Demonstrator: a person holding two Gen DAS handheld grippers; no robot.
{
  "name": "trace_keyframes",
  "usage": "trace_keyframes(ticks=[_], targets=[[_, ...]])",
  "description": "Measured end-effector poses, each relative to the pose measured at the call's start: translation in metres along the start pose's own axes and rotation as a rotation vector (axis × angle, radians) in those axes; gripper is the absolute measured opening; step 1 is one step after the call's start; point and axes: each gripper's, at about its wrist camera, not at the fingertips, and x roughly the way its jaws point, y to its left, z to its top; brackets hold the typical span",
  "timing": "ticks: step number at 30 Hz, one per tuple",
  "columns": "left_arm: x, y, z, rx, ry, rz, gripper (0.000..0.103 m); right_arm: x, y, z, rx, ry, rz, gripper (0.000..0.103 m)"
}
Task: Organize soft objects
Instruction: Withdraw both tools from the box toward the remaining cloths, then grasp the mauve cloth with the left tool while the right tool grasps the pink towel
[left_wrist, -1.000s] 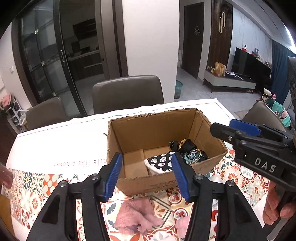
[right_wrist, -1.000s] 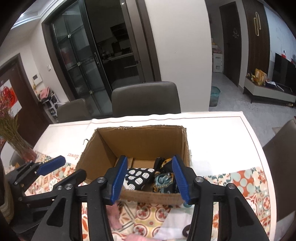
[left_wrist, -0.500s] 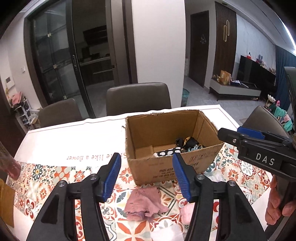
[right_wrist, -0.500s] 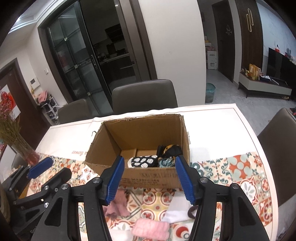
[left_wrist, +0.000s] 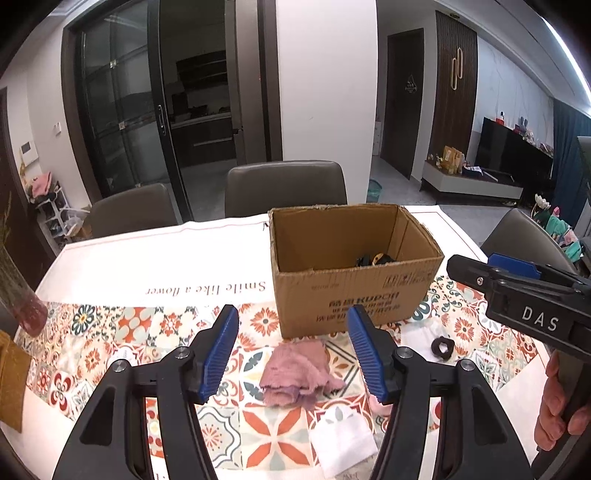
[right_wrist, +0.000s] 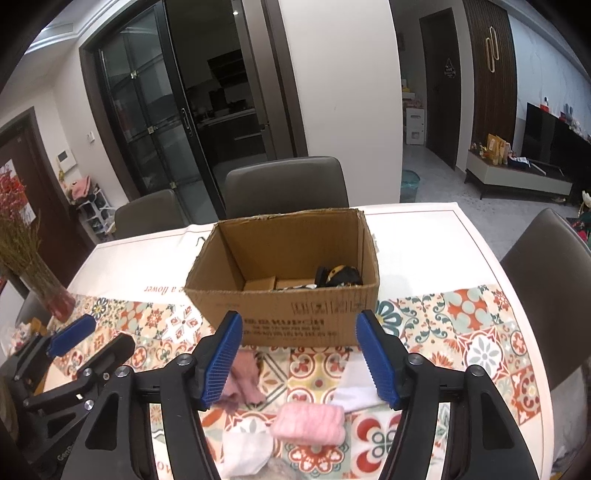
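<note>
both grippers empty, soft things still on the cloth

my left gripper (left_wrist: 291, 354) stands wide with nothing between its blue pads; its jaws have just been opening. low in the centre of the left view, framed between the fingers, lies the crumpled mauve cloth (left_wrist: 297, 373) i judge i'll take next. my right gripper (right_wrist: 299, 360) is wide and empty too, its jaws also just opened further, and below it, at the bottom centre of the right view, sits a rolled pink piece (right_wrist: 308, 422) with a white folded piece (right_wrist: 245, 456) just beside it to the lower left.

the cardboard box (left_wrist: 354, 291) is mid-frame, above the pads in both views, open at the top, with dark patterned things already in its right corner. so part of the job is done and the rest lies on the patterned tablecloth (left_wrist: 92, 332) in front of the box.

what could go wrong: the mauve cloth is loose and flat, so a shallow pinch may catch only an edge and it could slip out on the way up, or i might pinch the tablecloth with it and drag the box. the two grippers work close together at the right of the left view, and could knock each other. the box's near wall stands between the pieces and the inside, so a low carry would snag on it.

a small dark ring (left_wrist: 442, 347) lies at lower right, and a vase (right_wrist: 55, 301) at far left, well clear.
</note>
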Motion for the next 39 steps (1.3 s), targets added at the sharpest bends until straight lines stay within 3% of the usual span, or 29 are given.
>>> trace_keyframes(ticks=[11, 22, 39], targets=[[-0.017, 0.01, -0.037, -0.009, 0.014, -0.014, 0.062, -0.014, 0.013, -0.028, -0.019, -0.009, -0.016, 0.065], [-0.015, 0.014, -0.06, -0.001, 0.015, -0.026, 0.064, -0.005, 0.008, -0.062, 0.053, 0.011, -0.013, 0.065], [0.029, 0.012, -0.083, 0.003, 0.06, -0.04, 0.07, 0.045, -0.009, -0.098, 0.145, 0.131, -0.046, 0.065]])
